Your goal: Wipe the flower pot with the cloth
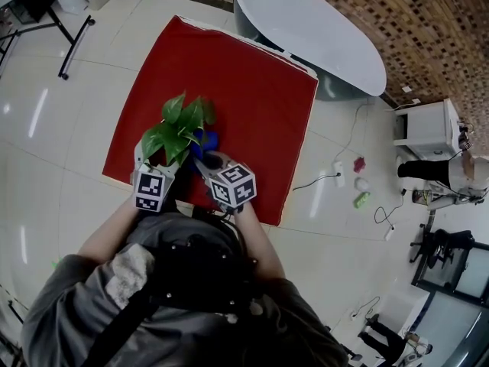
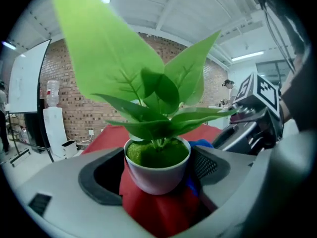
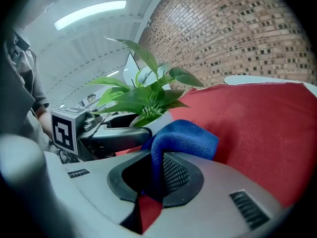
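A small white flower pot [image 2: 157,175] with a leafy green plant [image 1: 178,127] stands on the red mat [image 1: 252,113]. My left gripper [image 2: 158,182] is shut on the pot, its jaws pressing both sides of it. My right gripper [image 3: 151,175] is shut on a folded blue cloth [image 3: 181,140], which bulges out of the jaws and touches the pot's side [image 3: 157,124]. In the head view the blue cloth [image 1: 208,139] peeks out just right of the plant, with both grippers close together at the mat's near edge.
A white oval table [image 1: 313,29] stands past the mat's far right corner. Cables and small items [image 1: 357,182] lie on the tiled floor to the right, beside a white cabinet [image 1: 428,128]. A stand's legs [image 1: 72,40] are at the far left.
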